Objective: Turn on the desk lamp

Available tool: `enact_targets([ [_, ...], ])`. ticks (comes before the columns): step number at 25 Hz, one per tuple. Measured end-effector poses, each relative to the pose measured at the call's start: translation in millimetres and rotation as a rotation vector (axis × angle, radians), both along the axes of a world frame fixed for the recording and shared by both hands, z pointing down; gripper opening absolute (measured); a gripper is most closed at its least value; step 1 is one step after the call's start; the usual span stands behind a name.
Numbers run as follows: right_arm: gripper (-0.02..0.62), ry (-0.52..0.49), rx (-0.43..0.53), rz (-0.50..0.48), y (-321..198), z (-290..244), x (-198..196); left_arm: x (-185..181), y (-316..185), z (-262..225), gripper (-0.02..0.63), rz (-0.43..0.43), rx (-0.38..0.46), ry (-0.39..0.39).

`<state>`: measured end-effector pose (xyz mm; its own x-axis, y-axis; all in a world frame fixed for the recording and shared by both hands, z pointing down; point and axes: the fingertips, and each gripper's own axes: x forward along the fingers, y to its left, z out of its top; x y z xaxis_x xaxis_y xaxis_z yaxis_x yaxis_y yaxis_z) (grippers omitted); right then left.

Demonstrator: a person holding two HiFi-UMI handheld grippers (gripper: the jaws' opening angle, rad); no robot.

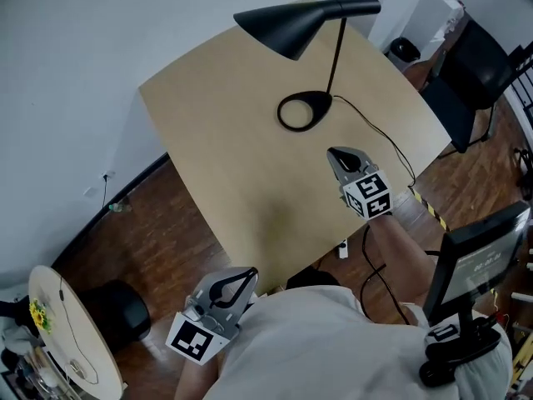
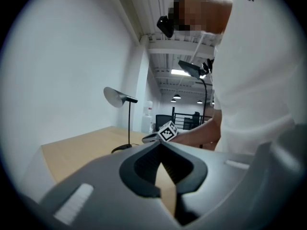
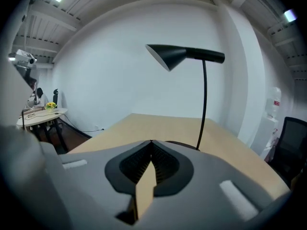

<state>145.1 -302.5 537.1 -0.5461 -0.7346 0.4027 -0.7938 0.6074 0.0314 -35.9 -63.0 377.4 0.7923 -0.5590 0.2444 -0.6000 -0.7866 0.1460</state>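
Now, nearest to you, your left gripper [image 1: 250, 273] hangs low by your waist, off the near edge of the pale wooden table [image 1: 216, 148]. Its jaws are pressed together with nothing between them, and the lamp lies well ahead of those tips, far across the tabletop. Your right gripper [image 1: 335, 153] is much the nearer one: your forearm is stretched out over the table, wrist roughly level, and its jaws too meet tip to tip, empty. Just ahead of those tips sits the flat ring-shaped base [image 1: 319, 103] of the black metal desk lamp [image 1: 291, 27], with its thin black cord [image 1: 376, 133] trailing back past the jaws' right side. From the base the thin stem rises upright, ahead and slightly right of the jaws, and the cone shade [image 3: 168, 57] reaches leftward high above them, unlit. No switch shows in any view. I'd guess it sits on the base, the cord or the shade's neck, so find it before you push the closed tips forward.
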Motion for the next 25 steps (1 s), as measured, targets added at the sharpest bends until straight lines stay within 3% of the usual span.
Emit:
enact_targets([
  [14,0.003,0.083,-0.081,0.078,-175,117,24,3,-57,25,0.015,-0.126,-0.127,-0.045],
  [25,0.003,0.145,-0.078,0.124,-208,129,29,6,-51,9,0.015,-0.159,-0.146,-0.058],
])
